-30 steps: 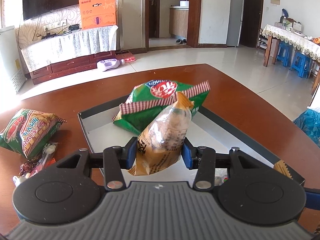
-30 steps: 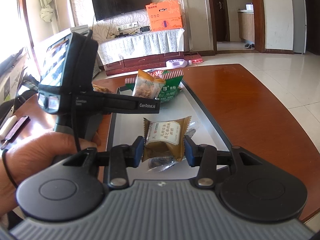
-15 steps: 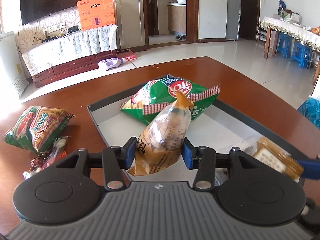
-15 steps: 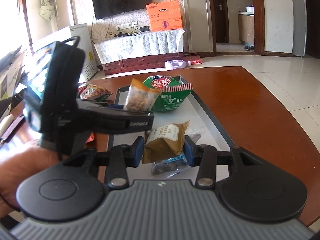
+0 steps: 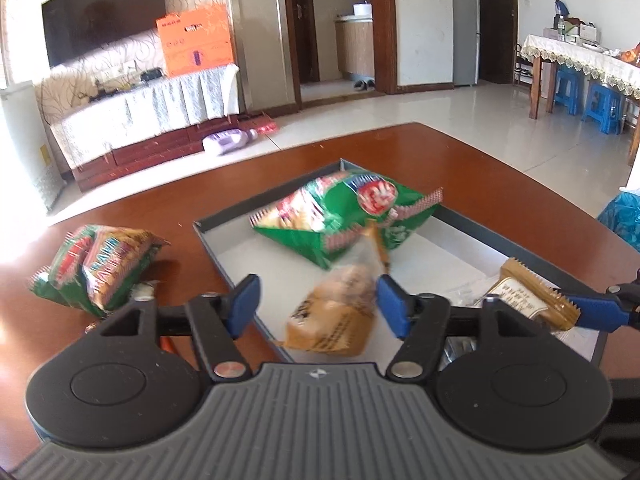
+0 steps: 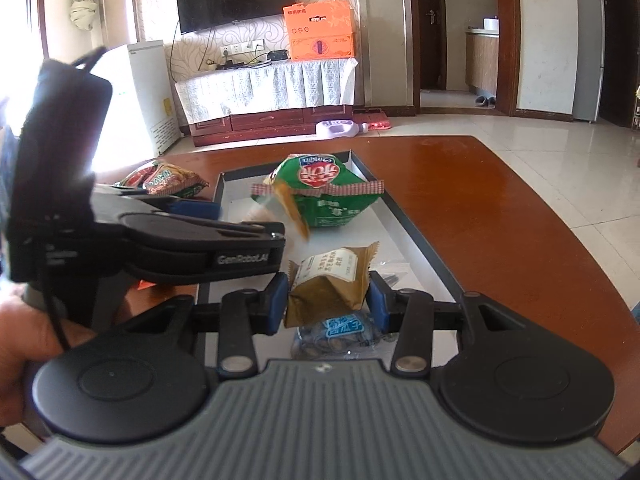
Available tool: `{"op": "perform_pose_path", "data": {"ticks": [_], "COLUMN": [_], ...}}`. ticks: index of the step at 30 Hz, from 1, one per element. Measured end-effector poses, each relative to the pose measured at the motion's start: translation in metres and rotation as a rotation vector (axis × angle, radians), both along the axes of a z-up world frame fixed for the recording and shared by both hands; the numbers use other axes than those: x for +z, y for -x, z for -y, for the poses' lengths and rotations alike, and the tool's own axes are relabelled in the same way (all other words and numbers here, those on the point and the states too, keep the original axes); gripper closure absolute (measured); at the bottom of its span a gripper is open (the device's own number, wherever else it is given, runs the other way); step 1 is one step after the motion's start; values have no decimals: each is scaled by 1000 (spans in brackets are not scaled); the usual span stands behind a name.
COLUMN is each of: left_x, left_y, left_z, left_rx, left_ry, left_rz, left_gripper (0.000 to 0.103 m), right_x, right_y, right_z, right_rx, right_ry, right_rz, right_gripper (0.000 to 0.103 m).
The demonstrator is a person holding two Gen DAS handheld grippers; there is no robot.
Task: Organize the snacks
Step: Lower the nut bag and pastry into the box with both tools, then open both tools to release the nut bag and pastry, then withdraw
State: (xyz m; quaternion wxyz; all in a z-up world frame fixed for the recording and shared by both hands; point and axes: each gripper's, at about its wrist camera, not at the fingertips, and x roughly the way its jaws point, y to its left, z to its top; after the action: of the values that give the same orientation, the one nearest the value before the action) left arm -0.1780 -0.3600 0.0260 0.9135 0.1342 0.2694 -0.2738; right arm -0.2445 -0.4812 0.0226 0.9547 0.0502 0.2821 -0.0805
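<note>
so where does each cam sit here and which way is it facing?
Left wrist: on the left gripper, looking forward and down over the grey tray; its jaws stand open, having just been opening, a blurred tan snack packet loose between them.
Right wrist: on the right gripper, same heading; fingers clamp a brown packet; left gripper and a hand show.
Shared: tray, green chip bag, prawn cracker bag, brown packet.

1. Table (image 5: 472, 160): reddish wood, polished and glossy
2. Tray (image 5: 224, 256): dark rim, matt pale floor
3. Green chip bag (image 5: 348, 212): shiny plastic film, crinkled
4. Tan snack packet (image 6: 328, 280): matt, creased wrapper
5. Gripper pads (image 5: 244, 304): smooth blue plastic
</note>
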Motion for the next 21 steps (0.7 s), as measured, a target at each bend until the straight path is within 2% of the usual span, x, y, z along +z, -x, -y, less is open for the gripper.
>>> {"op": "perform_pose_path", "data": {"ticks": [9,13,16,21], "left_x": [9,12,13,14], "left_y": [1,2,6,16], "left_z": [-27,-44,-55,-70], "left_rx": [34,70,83,93], "left_ry": [33,67,79,55], "left_rz": [5,-10,-20,1], "left_gripper": [27,27,27,27], "right_x": [5,10,9,7], "right_y": [10,20,25,23], "right_z": [3,13,18,13], "right_rx": [-25,-91,-116,-102], "right_ry": [19,-48,-102,-113], "right_rz": [63,128,144,135], "right_gripper": [42,27,26,26]}}
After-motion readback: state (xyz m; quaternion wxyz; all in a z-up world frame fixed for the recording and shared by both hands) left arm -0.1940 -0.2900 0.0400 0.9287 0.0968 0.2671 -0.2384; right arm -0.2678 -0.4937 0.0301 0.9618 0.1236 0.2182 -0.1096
